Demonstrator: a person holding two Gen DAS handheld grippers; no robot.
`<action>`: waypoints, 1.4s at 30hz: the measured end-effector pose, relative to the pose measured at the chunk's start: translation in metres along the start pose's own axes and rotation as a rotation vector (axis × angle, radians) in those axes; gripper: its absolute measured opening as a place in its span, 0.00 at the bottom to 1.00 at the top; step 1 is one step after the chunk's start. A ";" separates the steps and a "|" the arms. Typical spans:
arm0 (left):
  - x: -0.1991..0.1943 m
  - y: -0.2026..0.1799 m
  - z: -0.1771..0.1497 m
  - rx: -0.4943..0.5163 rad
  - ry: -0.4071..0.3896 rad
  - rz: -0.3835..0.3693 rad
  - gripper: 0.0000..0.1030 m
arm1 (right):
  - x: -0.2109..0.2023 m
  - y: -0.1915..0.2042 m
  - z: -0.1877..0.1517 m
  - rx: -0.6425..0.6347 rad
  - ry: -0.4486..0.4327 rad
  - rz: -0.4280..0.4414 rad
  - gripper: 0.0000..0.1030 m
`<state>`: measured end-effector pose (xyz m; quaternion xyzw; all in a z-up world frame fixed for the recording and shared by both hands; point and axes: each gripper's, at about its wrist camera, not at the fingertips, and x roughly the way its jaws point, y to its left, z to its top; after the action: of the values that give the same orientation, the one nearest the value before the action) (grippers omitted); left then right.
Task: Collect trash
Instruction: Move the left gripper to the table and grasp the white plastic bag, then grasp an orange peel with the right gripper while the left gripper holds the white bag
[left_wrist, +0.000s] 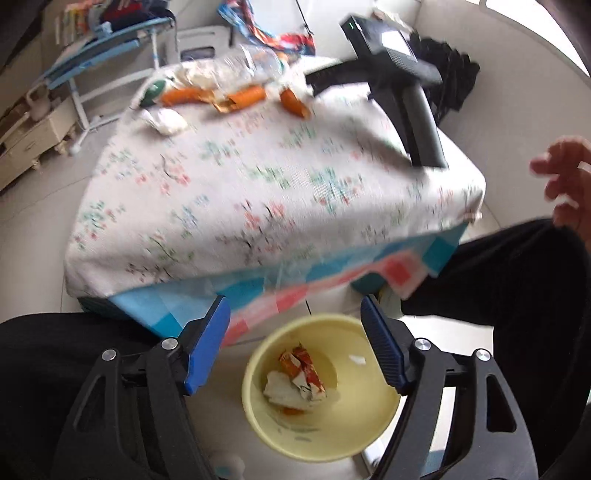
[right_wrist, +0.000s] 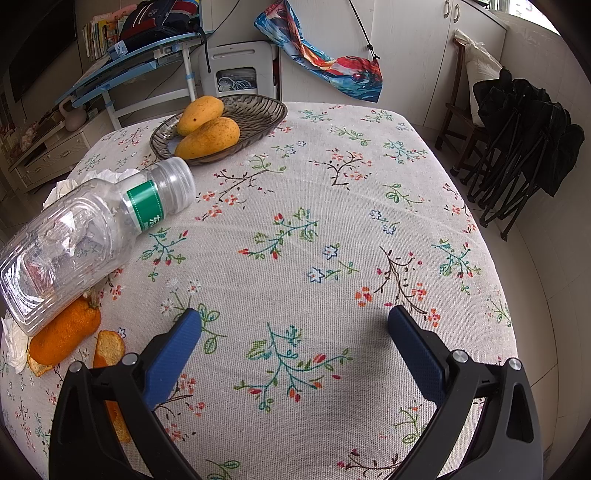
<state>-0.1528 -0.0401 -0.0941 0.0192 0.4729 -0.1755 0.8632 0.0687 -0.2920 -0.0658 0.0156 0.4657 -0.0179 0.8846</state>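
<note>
Ribbed blue pads of left hand-held gripper (left_wrist: 295, 345) spread wide, empty, above round pale-yellow plastic bin (left_wrist: 373, 421) holding crumpled wrappers (left_wrist: 297, 380). Right hand-held gripper (right_wrist: 294, 341) open, empty, over woven floral desk (right_wrist: 332, 206); clear plastic bottle (right_wrist: 85, 236), orange peel (right_wrist: 64, 338) at left.

Your yellow bin (left_wrist: 321, 391) holds crumpled wrappers (left_wrist: 297, 380); an empty bottle (right_wrist: 85, 236) lies tilted over orange peel (right_wrist: 64, 336) and tissue (right_wrist: 14, 347) on the worktop (right_wrist: 332, 229).
</note>
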 end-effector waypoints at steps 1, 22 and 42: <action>-0.007 0.008 0.007 -0.029 -0.043 0.016 0.71 | 0.000 0.000 0.000 0.000 0.000 0.000 0.93; 0.088 0.121 0.169 -0.260 -0.069 0.286 0.74 | 0.000 0.000 0.000 0.000 0.000 0.000 0.93; 0.078 0.114 0.164 -0.262 -0.131 0.155 0.22 | -0.054 0.035 -0.026 -0.172 -0.074 0.293 0.93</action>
<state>0.0550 0.0116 -0.0834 -0.0685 0.4318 -0.0461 0.8982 0.0185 -0.2554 -0.0358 0.0069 0.4255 0.1503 0.8923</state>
